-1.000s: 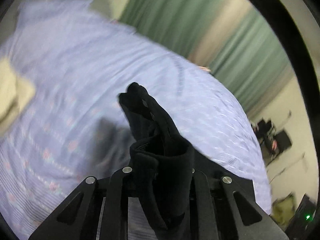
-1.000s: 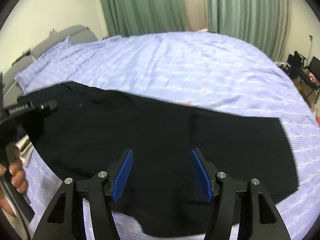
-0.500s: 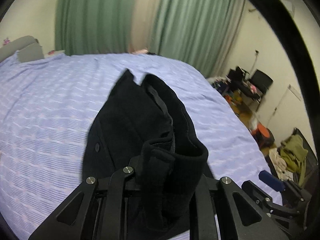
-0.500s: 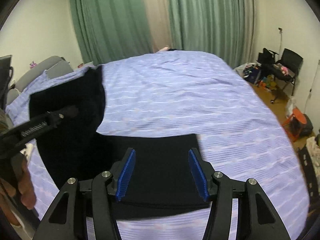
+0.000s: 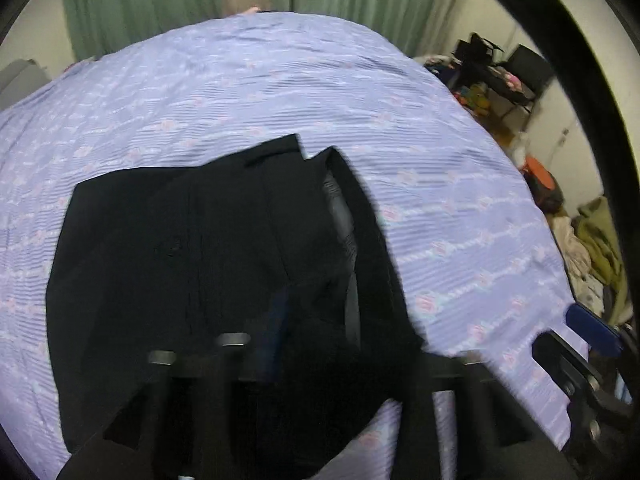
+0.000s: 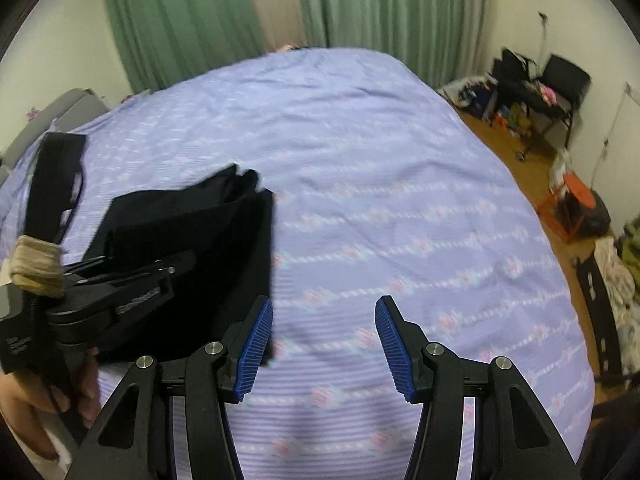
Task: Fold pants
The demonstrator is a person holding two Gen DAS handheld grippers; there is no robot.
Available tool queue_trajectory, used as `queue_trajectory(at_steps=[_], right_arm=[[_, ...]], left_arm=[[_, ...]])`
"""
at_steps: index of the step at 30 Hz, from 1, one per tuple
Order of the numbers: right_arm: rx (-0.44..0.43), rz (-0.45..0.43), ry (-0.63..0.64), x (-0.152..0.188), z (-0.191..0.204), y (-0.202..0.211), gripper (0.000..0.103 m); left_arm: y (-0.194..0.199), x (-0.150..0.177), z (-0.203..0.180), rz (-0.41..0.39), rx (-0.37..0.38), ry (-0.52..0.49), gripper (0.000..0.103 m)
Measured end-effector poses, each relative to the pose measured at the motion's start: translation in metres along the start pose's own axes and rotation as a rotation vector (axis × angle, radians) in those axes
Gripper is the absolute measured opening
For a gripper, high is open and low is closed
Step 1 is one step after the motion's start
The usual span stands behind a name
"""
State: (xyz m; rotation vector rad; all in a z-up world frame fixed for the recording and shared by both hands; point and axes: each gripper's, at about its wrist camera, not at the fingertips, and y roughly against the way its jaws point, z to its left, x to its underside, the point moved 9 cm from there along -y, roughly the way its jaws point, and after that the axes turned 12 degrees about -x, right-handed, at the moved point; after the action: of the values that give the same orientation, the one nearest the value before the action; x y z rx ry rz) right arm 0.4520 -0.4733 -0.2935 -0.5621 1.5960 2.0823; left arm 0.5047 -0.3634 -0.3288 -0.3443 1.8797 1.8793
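Your left gripper (image 6: 176,268), jaws just opened, has dropped the fold onto the pants (image 5: 208,264); your right gripper (image 6: 324,344) gapes empty at lower centre. Next, flatten or halve again.

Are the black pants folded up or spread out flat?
Folded. The black pants lie doubled in layers, a compact bundle on the purple bedsheet.

Motion blur smears the left gripper (image 5: 340,344) fingers (image 5: 276,344) against the dark pants (image 5: 208,264).

Dim, even indoor light; heavy fisheye bend and motion blur.
Both views curve into black corners; the left wrist view smears along its lower edge, where the black pants (image 5: 208,264) lose all detail.
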Motion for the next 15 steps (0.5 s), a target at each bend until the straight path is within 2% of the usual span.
queue_trajectory(at_steps=[1,2,4,6,9,12,15], right_arm=[[-0.002,0.0,-0.013,0.001,-0.003,0.001,0.055],[-0.012,-0.006,-0.032,0.001,-0.009,0.004,0.055],[-0.01,-0.019,-0.044,-0.001,-0.013,0.009,0.055],[-0.027,-0.035,-0.047,-0.004,-0.011,0.013,0.055],[-0.123,-0.047,-0.046,-0.012,0.005,0.004,0.055],[-0.224,-0.046,-0.045,-0.018,0.029,-0.02,0.055],[-0.278,-0.027,-0.038,-0.019,0.047,-0.052,0.054]], left_arm=[[0.01,0.007,0.002,-0.013,0.021,0.002,0.077],[0.024,0.006,0.002,-0.047,0.043,0.0,0.08],[0.053,0.008,0.01,-0.111,0.035,-0.014,0.094],[0.078,0.011,0.021,-0.184,-0.004,-0.023,0.095],[0.084,0.014,0.051,-0.199,-0.06,-0.016,0.095],[0.066,0.022,0.086,-0.184,-0.142,-0.028,0.095],[0.043,0.031,0.117,-0.171,-0.179,-0.006,0.094]])
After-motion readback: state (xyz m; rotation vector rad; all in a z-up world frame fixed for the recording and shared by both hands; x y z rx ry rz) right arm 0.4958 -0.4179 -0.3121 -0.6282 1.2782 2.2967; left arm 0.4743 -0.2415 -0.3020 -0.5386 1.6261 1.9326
